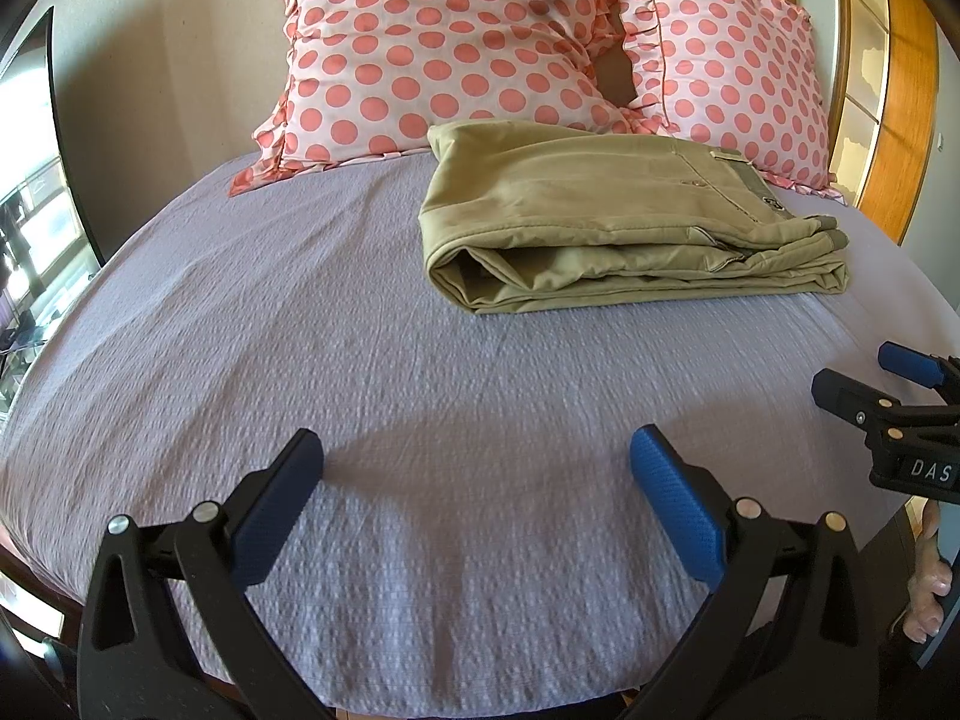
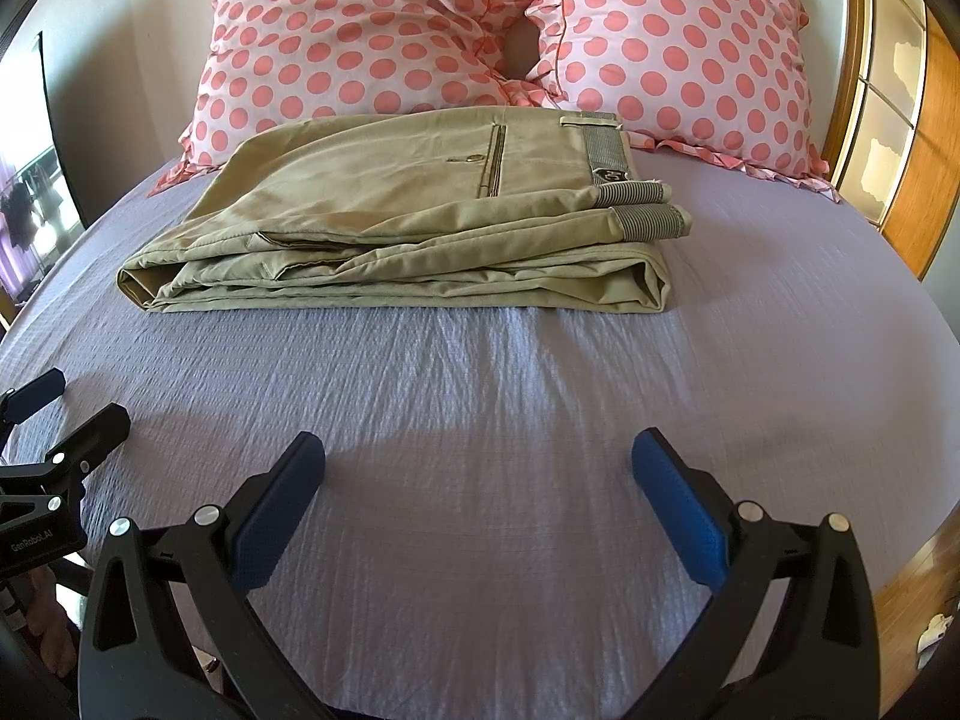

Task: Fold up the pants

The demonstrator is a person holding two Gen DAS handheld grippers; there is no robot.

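The folded pants (image 2: 408, 210) are lying well beyond both the left gripper (image 1: 477, 468) and right gripper (image 2: 480, 468), whose fingers are spreading wide, grasping nothing.

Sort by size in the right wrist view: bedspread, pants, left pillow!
1. bedspread, fills most of the view.
2. and 3. pants and left pillow look alike; the pillow sits farther back, so unsure.
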